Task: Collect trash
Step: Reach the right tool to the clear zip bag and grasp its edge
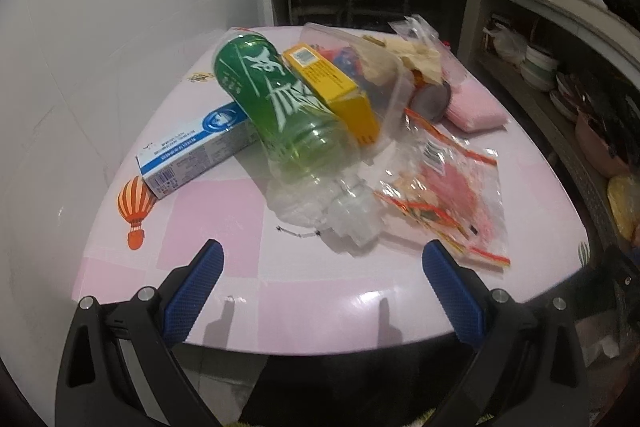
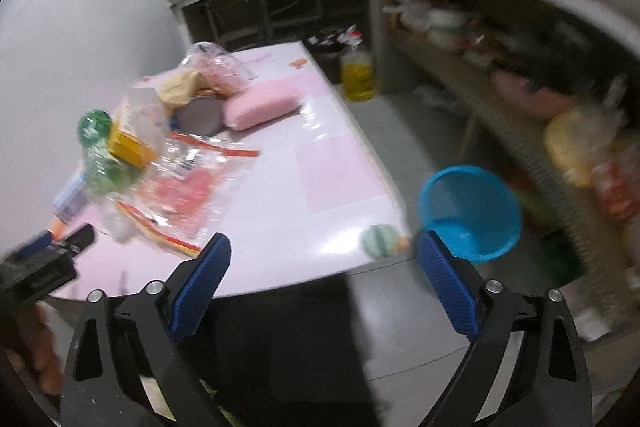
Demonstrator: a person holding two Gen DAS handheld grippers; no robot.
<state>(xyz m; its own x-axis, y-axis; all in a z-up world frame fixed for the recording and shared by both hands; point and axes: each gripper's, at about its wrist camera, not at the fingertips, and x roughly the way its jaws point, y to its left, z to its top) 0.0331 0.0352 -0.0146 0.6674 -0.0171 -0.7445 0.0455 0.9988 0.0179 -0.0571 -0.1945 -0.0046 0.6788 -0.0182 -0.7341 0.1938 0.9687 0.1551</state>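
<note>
Left gripper is hovering at the near edge of the pink bench, jaws spread wide, gripping nothing; right gripper likewise, jaws apart. Just ahead the trash is lying heaped: crumpled wrapper, green bottle, blue-white carton, yellow box. Blue basket is sitting on the floor beside the bench

Little can be read. The green bottle, lying at the centre of the left wrist view, bears large white brush-style Chinese characters on its label (seen upside down, not legible to me). The blue-and-white box at its left carries lines of small print and a round emblem, too small to read. The yellow box shows fine print and a code square, likewise unreadable.
</note>
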